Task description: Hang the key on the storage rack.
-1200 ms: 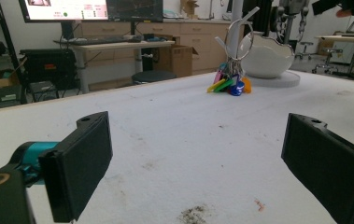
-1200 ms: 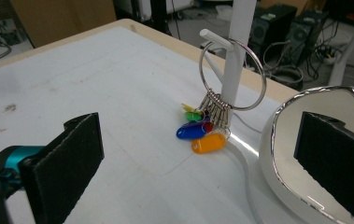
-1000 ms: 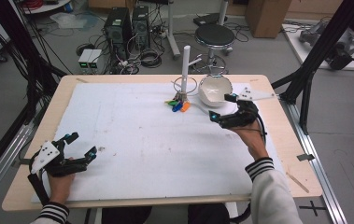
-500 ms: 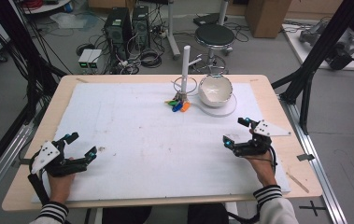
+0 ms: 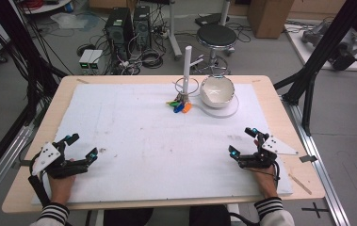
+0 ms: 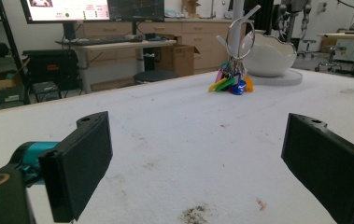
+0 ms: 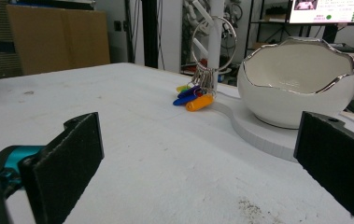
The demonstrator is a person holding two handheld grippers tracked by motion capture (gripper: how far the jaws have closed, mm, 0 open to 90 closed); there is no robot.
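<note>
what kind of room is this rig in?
Most likely a robotics lab or workshop: black desktop computer towers with tangled cables on the grey floor, black metal frame struts beside the wooden table, and lit monitors on a desk behind.

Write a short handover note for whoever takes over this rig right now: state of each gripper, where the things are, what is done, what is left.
Left gripper: open, holding nothing, near table corner.
Right gripper: open, holding nothing, near right edge.
Key ring hangs on the white post, coloured tags touching the mat; white bowl sits on its round base beside it.
Done: ring looks hung.
Left: probably nothing, or a fresh start.
</note>
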